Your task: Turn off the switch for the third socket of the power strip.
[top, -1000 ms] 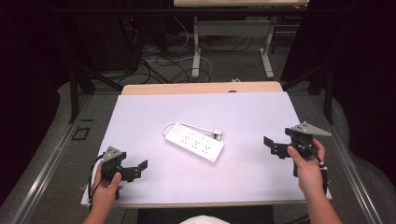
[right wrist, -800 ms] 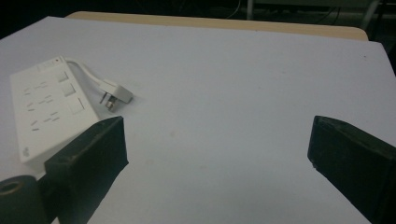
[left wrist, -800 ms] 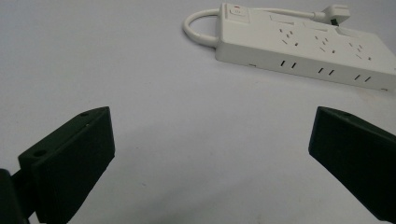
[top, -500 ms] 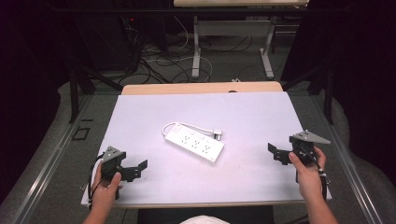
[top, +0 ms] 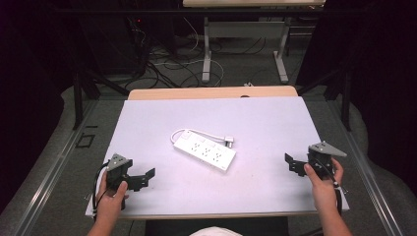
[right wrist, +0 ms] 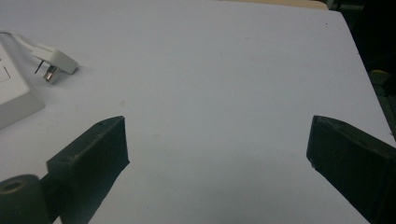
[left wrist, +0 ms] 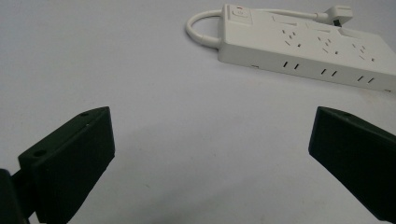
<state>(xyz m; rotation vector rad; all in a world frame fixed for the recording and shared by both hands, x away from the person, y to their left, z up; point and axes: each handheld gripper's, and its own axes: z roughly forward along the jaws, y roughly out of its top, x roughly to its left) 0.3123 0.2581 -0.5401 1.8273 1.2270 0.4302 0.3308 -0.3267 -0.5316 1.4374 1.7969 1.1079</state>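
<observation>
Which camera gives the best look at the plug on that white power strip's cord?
The right gripper view: the plug lies close, prongs visible. The left gripper view catches it small at the top edge; the high view shows it tiny beside the power strip.

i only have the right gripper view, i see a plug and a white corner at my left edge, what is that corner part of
Observer: It is the end of a white power strip lying near the middle of the table, as the high view shows.
Operator: where does the cord go
Observer: The cord loops out of the strip's far end and runs along its back edge to the plug.
Operator: what is the left gripper doing
Observer: The left gripper is over the near left part of the table, jaws wide open, apart from the strip.
Operator: is the strip switched on
Observer: I cannot tell; the left gripper view shows a switch with a red mark at the cord end.
</observation>
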